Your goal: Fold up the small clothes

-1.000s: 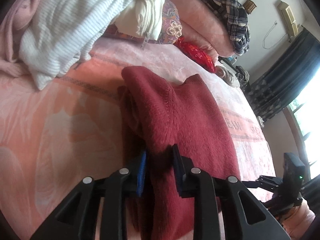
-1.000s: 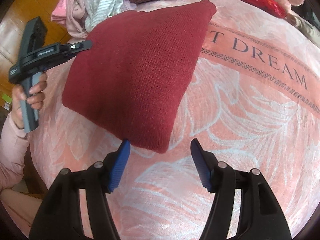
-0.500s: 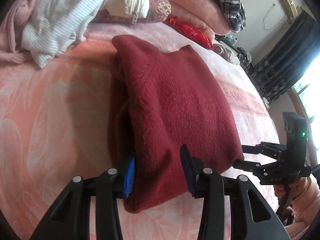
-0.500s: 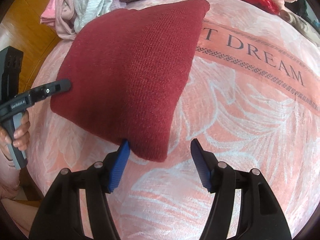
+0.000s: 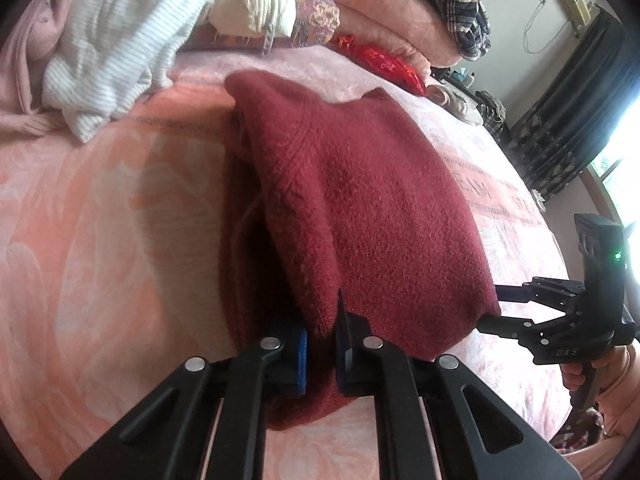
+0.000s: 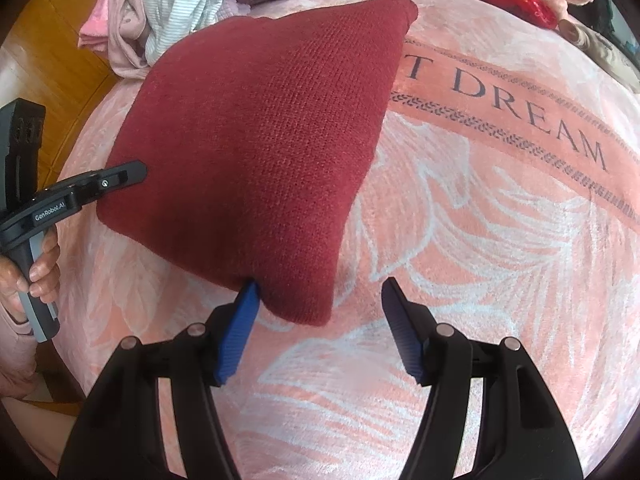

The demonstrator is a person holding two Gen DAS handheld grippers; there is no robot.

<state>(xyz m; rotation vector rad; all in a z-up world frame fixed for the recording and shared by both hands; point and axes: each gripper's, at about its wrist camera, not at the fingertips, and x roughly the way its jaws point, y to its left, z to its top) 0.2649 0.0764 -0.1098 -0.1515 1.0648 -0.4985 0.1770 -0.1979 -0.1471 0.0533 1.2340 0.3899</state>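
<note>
- I am holding the left gripper (image 5: 321, 344) clamped on the near edge of the red sweater (image 5: 360, 216); the knit is bunching up between its blue pads.
- I am keeping the right gripper (image 6: 318, 322) spread wide at the sweater's nearest corner; that corner is lying between its fingers, the left pad (image 6: 236, 332) touching the cloth, nothing pinched.
- The sweater is lying folded on the pink blanket (image 6: 480, 280), beside the printed lettering.
- Step in hand, as I am judging it: taking hold of one end of the folded sweater for a further fold or a lift.
- The next move is calling for the right gripper to close on its corner, so both ends rise together and the layers stay aligned.
- I am counting: two grippers, one red sweater, one blanket.
- Beyond the sweater, a pile of loose clothes (image 5: 120, 36) is waiting at the far edge; its pieces are overlapping too much for a count.
</note>
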